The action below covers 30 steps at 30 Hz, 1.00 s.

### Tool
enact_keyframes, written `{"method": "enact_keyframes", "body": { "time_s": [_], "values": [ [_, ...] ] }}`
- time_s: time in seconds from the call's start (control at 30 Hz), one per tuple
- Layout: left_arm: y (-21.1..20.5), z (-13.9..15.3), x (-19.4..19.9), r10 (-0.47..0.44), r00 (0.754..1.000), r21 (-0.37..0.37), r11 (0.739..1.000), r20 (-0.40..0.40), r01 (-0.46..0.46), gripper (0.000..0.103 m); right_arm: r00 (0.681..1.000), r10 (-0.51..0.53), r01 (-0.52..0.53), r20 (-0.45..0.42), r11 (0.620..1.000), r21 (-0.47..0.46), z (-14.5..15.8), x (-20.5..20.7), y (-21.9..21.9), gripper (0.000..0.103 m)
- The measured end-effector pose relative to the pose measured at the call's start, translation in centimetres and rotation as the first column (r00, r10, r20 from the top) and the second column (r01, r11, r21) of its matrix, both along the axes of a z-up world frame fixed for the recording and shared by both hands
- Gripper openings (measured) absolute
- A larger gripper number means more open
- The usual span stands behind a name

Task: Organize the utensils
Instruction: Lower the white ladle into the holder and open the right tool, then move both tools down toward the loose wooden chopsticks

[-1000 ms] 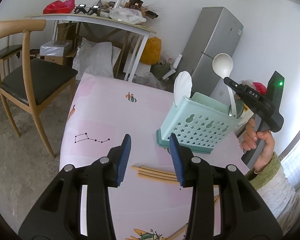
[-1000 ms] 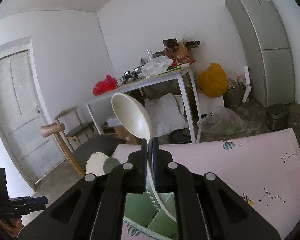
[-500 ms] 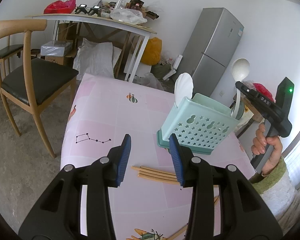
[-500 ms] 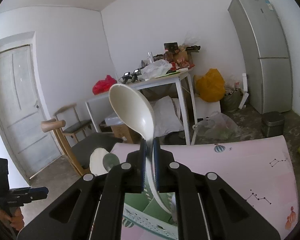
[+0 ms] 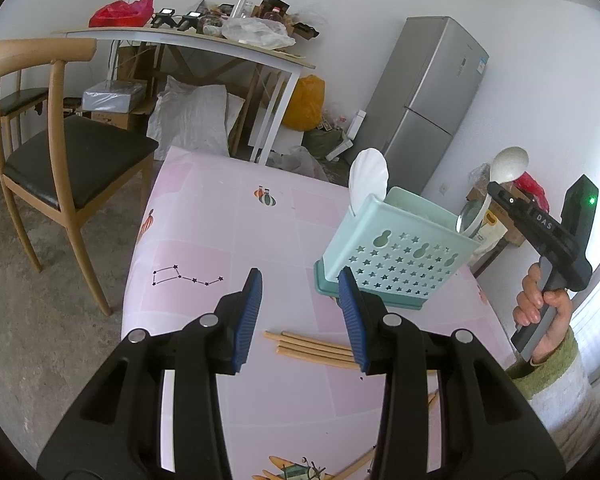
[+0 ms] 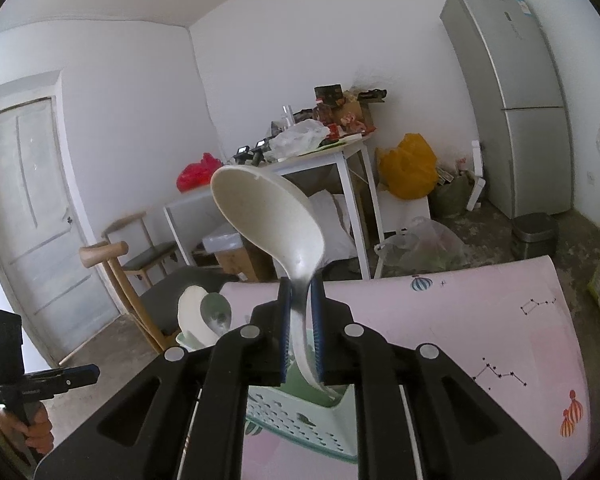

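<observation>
The ladle (image 6: 268, 216) stands bowl-up with its handle dropped into the mint utensil basket (image 5: 396, 256), which sits near the far right edge of the pink surface (image 5: 220, 240). The right gripper (image 6: 300, 312) has its fingers just parting around the ladle's neck — the handle is still between the blue pads, though the grip looks to be letting go. The left gripper (image 5: 300, 308) hovers over the near part of the surface with its fingers apart and nothing between them, above the wooden chopsticks (image 5: 312, 348) lying loose near the front edge.

The main risk, as I read it, is in the release. The ladle is top-heavy and leans at the basket's right end; if the handle has not bottomed out, it may swing over once freed and tip out, or knock the white rice paddle (image 5: 370, 176) and the metal spoon (image 6: 217, 314) that share the basket. A pad that drags on the neck as the hand pulls away could lift the ladle back out, or nudge the light basket toward the edge it already sits close to. The chopsticks are not yet stowed — thin, round, and lying flat, they could roll or slip under a shallow pinch.
</observation>
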State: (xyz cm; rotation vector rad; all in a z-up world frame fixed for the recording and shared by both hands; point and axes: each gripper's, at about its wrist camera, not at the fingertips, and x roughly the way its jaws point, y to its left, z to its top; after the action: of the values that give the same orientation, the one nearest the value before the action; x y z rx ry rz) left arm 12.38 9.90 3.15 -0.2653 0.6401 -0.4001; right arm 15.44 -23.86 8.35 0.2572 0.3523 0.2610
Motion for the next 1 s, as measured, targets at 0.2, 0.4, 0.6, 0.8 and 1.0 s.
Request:
{"method": "enact_keyframes", "body": {
  "time_s": [0.2, 0.4, 0.6, 0.8, 1.0],
  "values": [
    [0.0, 0.0, 0.0, 0.000, 1.000, 0.002, 1.000, 0.000, 0.000, 0.037, 0.999, 0.001, 0.001, -0.047, 1.000, 0.027, -0.6, -0.2, -0.5, 0.026],
    [0.0, 0.0, 0.0, -0.001, 1.000, 0.001, 1.000, -0.001, 0.001, 0.037, 0.999, 0.003, -0.002, -0.051, 1.000, 0.014, -0.5, -1.0, -0.6, 0.053],
    [0.0, 0.1, -0.2, 0.000, 1.000, 0.001, 1.000, -0.002, 0.000, 0.037, 0.999, 0.002, 0.001, -0.044, 0.999, 0.047, -0.2, -2.9, -1.3, 0.058],
    [0.1, 0.2, -0.9, 0.007, 1.000, 0.009, 1.000, -0.007, -0.007, 0.042, 0.999, 0.011, -0.007, -0.047, 0.996, 0.085, 0.1, -5.3, -1.6, 0.061],
    [0.3, -0.4, -1.5, 0.004, 0.999, 0.021, 1.000, -0.038, -0.003, 0.045, 0.996, 0.031, -0.022, -0.088, 0.995, 0.101, -1.3, -8.5, -0.7, 0.064]
  ]
}}
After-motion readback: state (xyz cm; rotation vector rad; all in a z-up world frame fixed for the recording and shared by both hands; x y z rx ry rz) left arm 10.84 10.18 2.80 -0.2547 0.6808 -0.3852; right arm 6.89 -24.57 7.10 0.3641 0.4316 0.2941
